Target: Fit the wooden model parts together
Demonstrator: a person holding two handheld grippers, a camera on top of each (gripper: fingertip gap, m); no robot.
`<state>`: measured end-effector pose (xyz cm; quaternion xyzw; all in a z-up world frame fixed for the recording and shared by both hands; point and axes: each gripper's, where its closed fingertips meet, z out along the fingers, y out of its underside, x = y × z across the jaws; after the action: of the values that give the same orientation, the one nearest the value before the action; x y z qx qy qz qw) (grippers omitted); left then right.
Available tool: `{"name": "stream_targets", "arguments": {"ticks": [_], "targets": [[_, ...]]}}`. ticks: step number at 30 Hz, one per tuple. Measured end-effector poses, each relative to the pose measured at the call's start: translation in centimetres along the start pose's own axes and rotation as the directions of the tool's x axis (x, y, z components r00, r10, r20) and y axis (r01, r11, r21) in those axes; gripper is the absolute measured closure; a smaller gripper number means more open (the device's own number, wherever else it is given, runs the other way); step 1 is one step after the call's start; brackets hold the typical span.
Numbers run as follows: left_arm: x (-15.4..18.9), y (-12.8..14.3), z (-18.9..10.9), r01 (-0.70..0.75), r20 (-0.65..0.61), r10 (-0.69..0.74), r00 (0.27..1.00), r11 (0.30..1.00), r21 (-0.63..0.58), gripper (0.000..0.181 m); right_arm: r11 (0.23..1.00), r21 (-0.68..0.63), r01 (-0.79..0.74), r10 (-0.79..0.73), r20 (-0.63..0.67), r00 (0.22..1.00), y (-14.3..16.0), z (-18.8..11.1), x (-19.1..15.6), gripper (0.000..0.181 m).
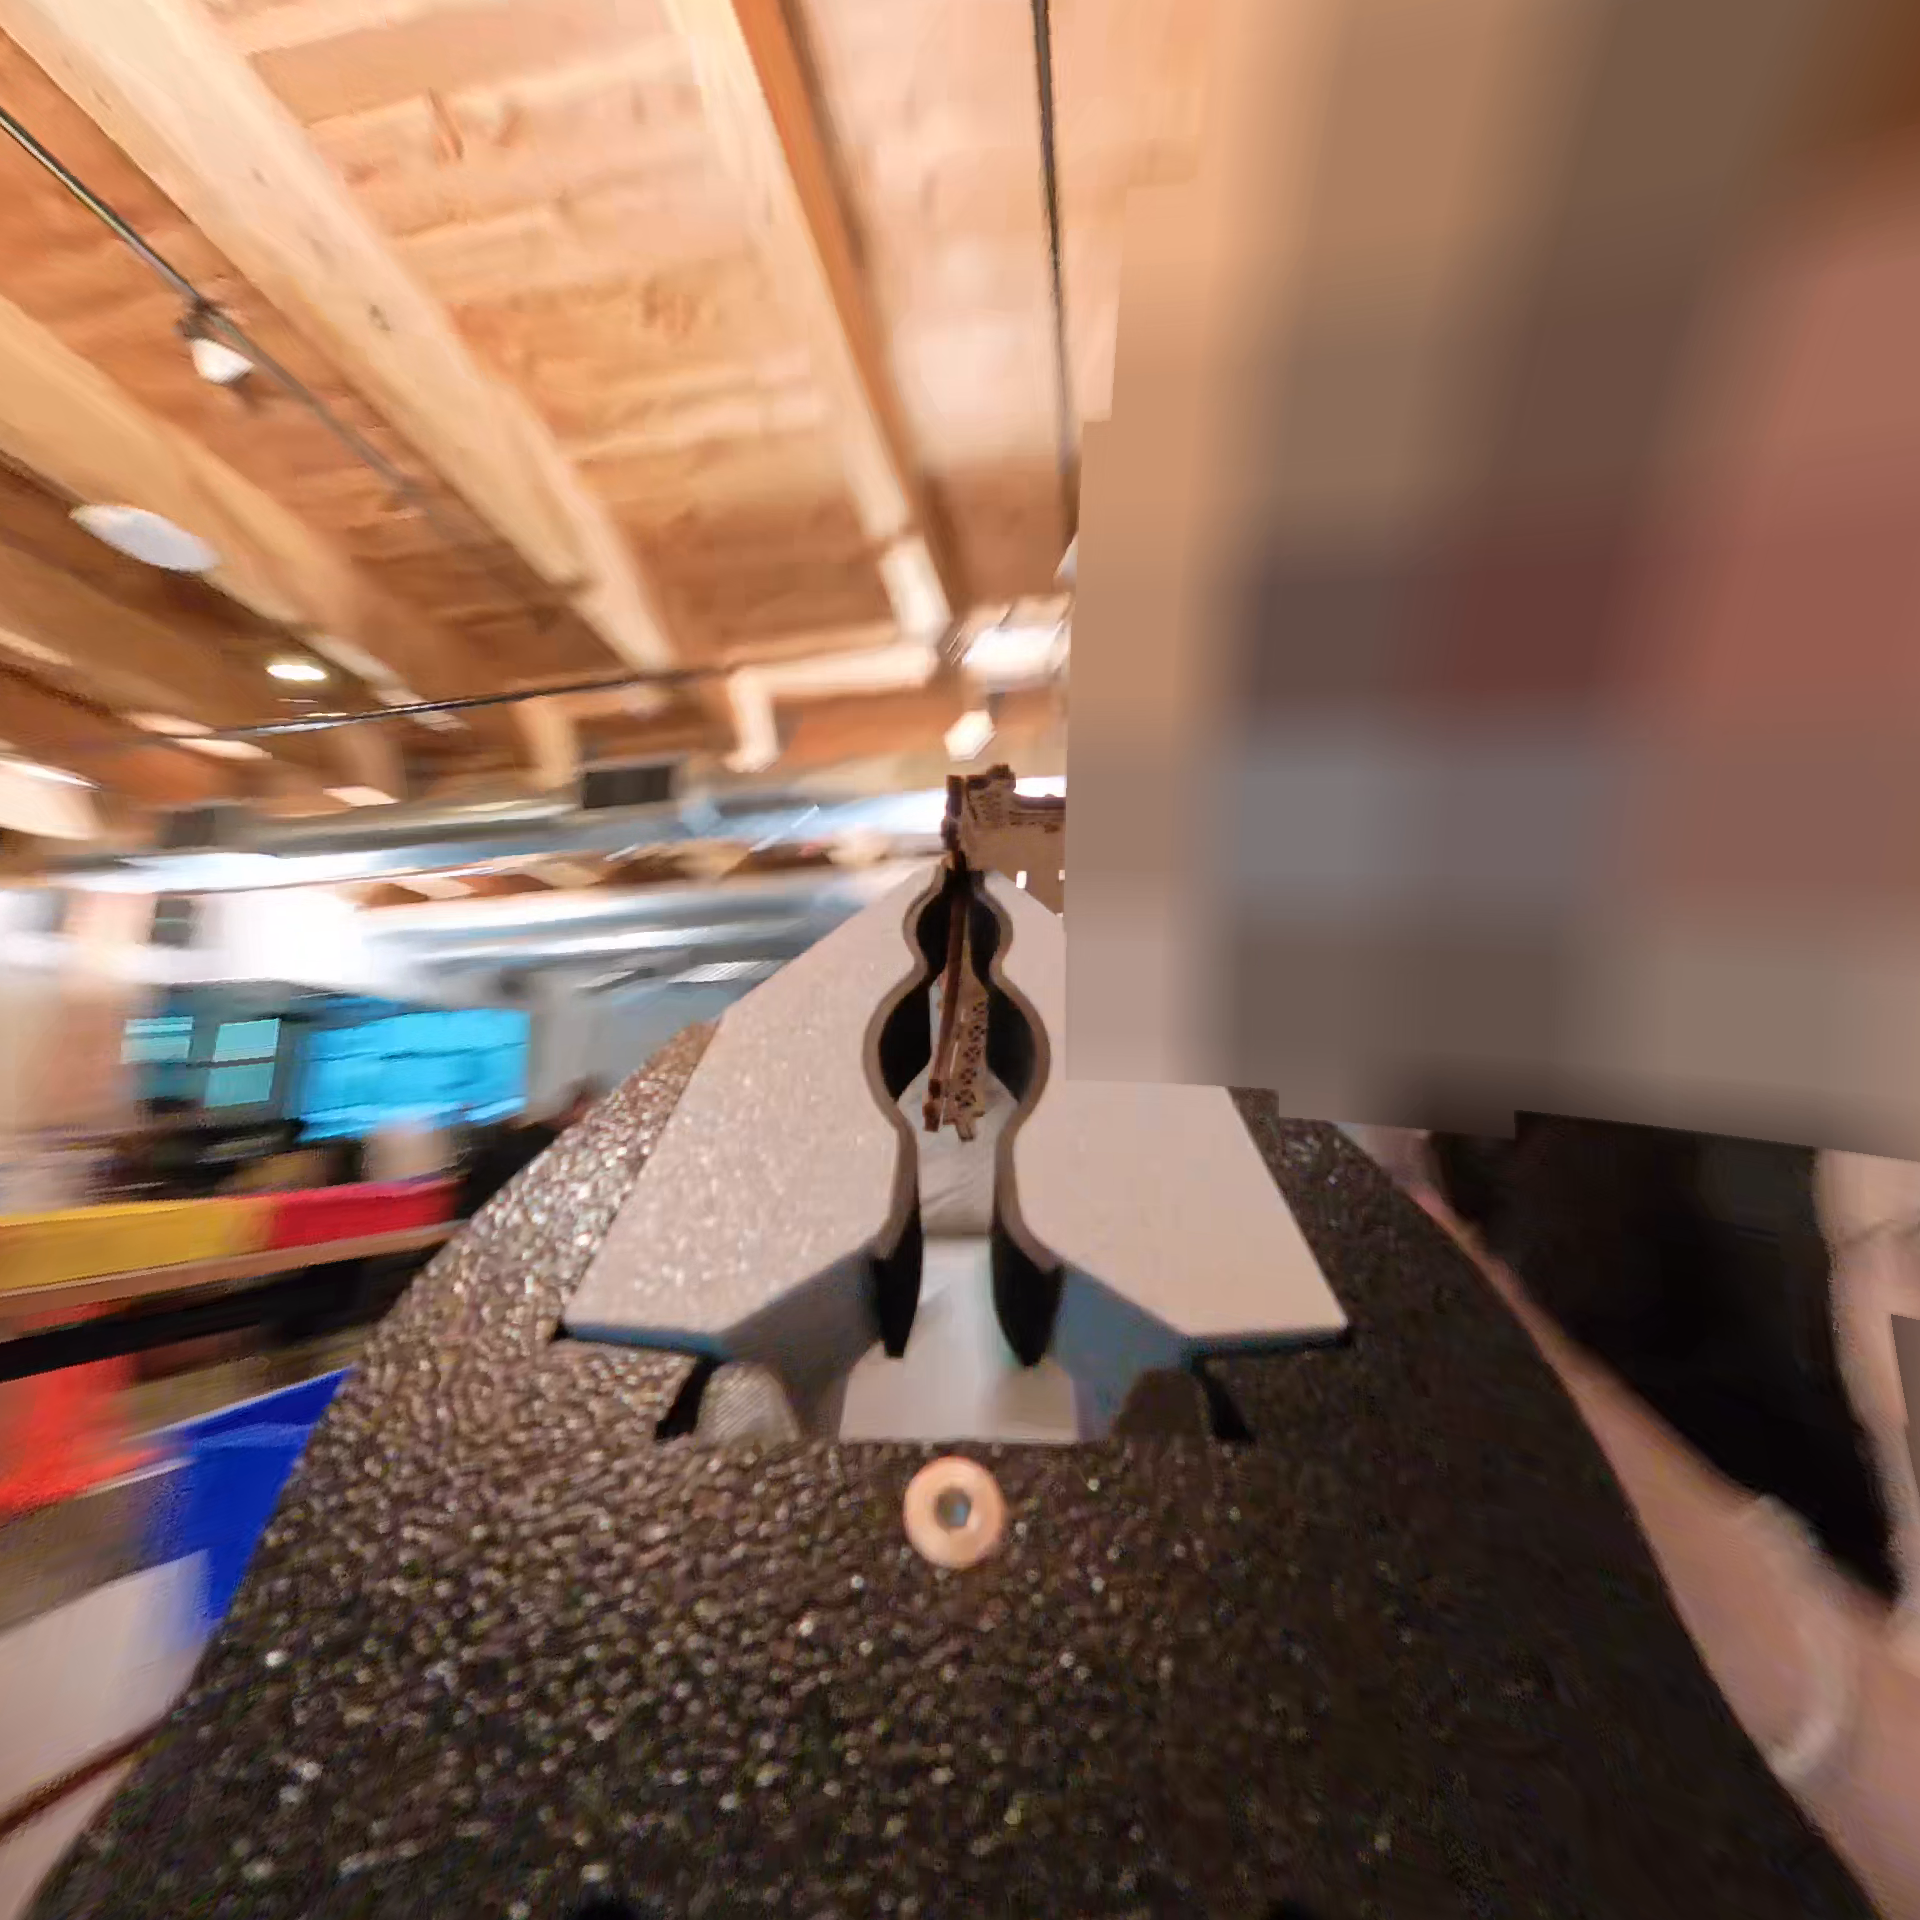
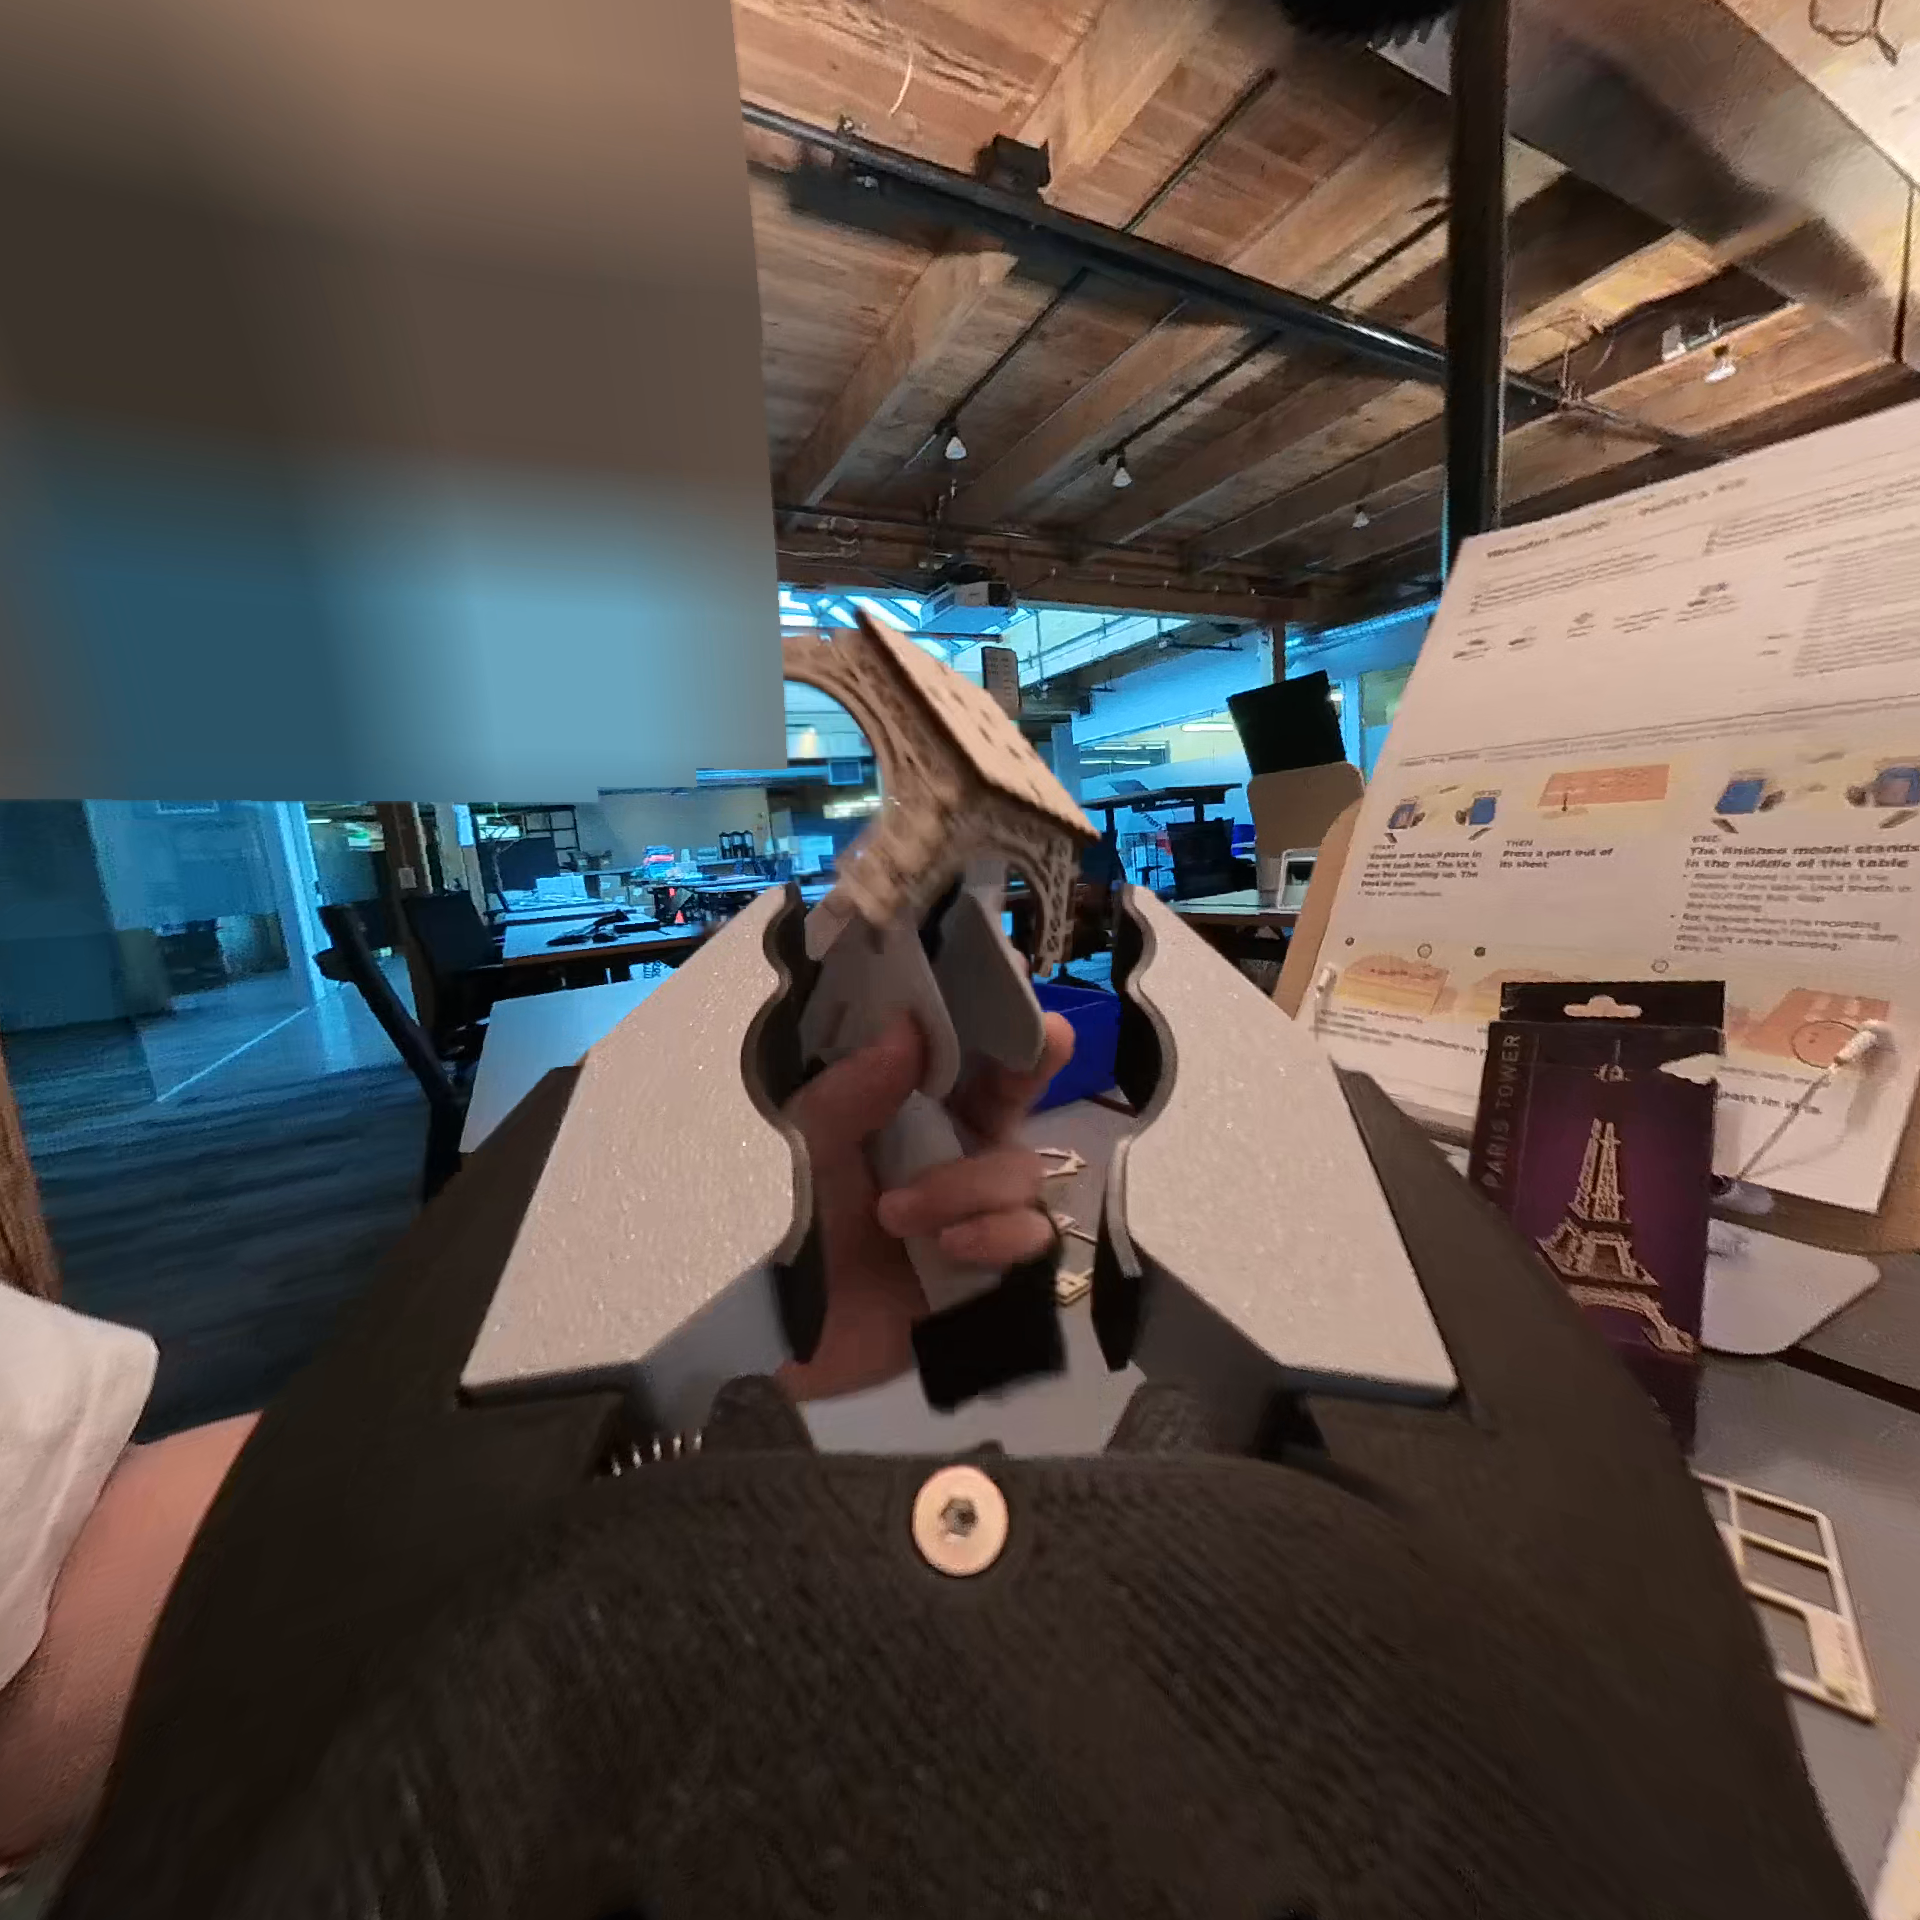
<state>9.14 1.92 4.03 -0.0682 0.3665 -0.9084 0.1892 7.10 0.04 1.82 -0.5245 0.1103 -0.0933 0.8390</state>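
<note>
Left wrist view: left gripper (image 1: 961,883) pinches the wooden model assembly (image 1: 1003,821), lifting it at twelve o'clock for inspection. Right gripper (image 2: 961,925) gapes empty, likely ready to add parts.

Pale, matt laser-cut wood in the lattice model piece (image 2: 935,800), edges scorched brown. Grainy matt grey plastic on the right gripper (image 2: 956,935) fingers, pebbled black plastic on the left gripper (image 1: 961,883) body. Glossy purple card on the kit box (image 2: 1600,1174); rough timber ceiling (image 2: 1143,343).

2 wrist views tilted ceilingward, close behind each tool, sharing the wooden model (image 1: 1003,821).
</note>
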Motion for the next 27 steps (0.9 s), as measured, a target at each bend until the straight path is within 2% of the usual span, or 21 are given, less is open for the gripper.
{"name": "stream_targets", "arguments": {"ticks": [2, 5, 8, 11, 14, 16, 27], "targets": [[-1.0, 0.4, -0.3, -0.290, 0.063, 0.305, 0.950, 0.939, -0.185, 0.181, 1.000, 0.003, -0.012, 0.012, -0.019, 1.000, -0.2, -0.8, 1.3, 0.123], [-1.7, 0.8, -0.6, -0.577, 0.010, 0.634, 0.773, 0.710, -0.405, 0.181, 0.999, -0.019, 0.041, -0.042, -0.077, 0.996, 0.1, -1.2, 2.6, 0.124], [-1.2, 1.2, -0.3, -0.737, -0.112, 0.807, 0.579, 0.460, -0.495, 0.181, 0.990, -0.063, 0.129, -0.134, -0.093, 0.987, 0.8, -0.8, 2.5, 0.124], [-0.3, 1.5, 0.1, -0.842, -0.230, 0.897, 0.377, 0.228, -0.490, 0.181, 0.978, -0.076, 0.195, -0.203, -0.116, 0.972, 0.7, -0.6, 2.2, 0.125], [0.3, 1.9, 0.1, -0.884, -0.320, 0.921, 0.221, 0.051, -0.465, 0.181, 0.969, -0.074, 0.237, -0.246, -0.143, 0.959, 0.3, -0.7, 2.3, 0.127], [0.7, 2.3, 0.1, -0.894, -0.359, 0.917, 0.175, -0.005, -0.447, 0.181, 0.960, -0.075, 0.270, -0.280, -0.174, 0.944, -0.1, -1.0, 2.7, 0.129], [1.0, 3.2, 0.0, -0.894, -0.440, 0.894, 0.083, -0.128, -0.430, 0.181, 0.895, -0.124, 0.428, -0.445, -0.186, 0.876, 0.2, -0.9, 2.6, 0.139]]}}
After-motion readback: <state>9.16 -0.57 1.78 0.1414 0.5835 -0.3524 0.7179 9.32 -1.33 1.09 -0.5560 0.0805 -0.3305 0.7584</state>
